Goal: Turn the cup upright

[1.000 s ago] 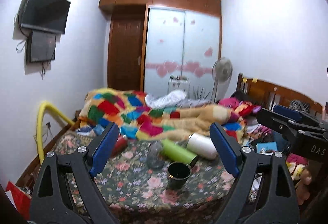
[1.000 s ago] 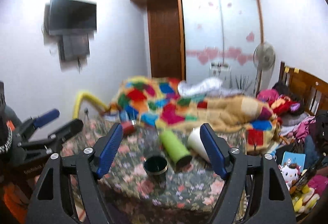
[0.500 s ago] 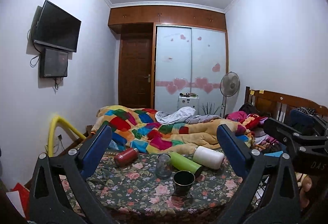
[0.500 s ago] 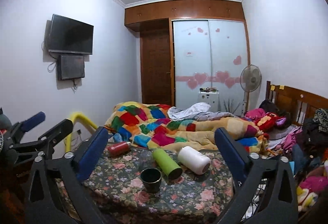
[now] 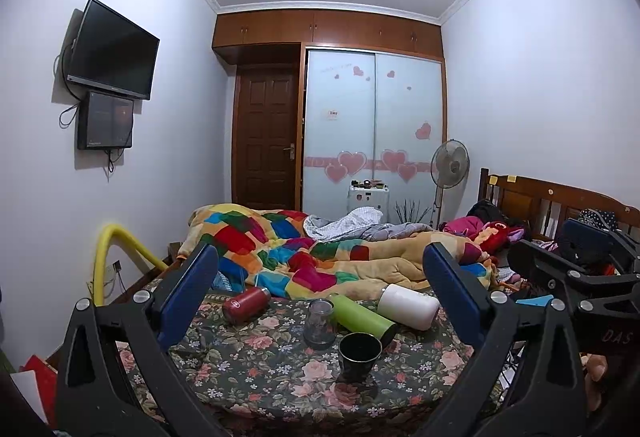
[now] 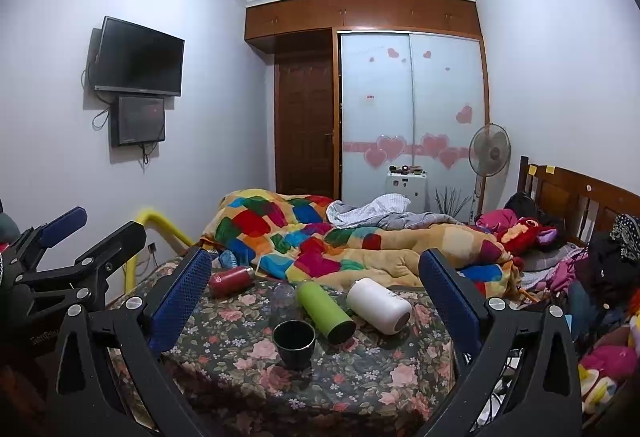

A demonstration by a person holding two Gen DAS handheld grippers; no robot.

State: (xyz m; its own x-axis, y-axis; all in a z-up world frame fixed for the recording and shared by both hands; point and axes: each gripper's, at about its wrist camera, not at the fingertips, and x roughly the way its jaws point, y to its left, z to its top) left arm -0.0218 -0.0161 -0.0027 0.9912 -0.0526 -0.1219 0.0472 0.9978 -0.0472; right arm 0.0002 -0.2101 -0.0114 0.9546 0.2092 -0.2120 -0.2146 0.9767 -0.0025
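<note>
The left gripper (image 5: 320, 301) has its blue-padded fingers spread wide and holds nothing; the right gripper (image 6: 314, 301) is spread just as wide and is equally bare. Both hang above the near edge of the floral bedspread (image 5: 256, 377), well back from the vessels lying on it.

Nearest the fingers stands the dark cup (image 5: 359, 353), mouth upward and upright on the cloth, seen also from the right wrist (image 6: 294, 339). Just behind it, to the left, is a clear glass (image 5: 319, 323), which seems to stand mouth-down, though its transparency makes that hard to confirm. A green bottle (image 5: 362, 319) lies on its side beside the glass, its dark end near the cup (close, perhaps touching). Further right a white bottle (image 5: 408, 307) lies tipped over too, and off to the left a red bottle (image 5: 246, 304) rests on its side, apart from the others.

Beyond them a patchwork quilt (image 5: 288, 253) is heaped across the bed, with a standing fan (image 5: 450, 159) and a wall television (image 5: 112, 51) behind.
</note>
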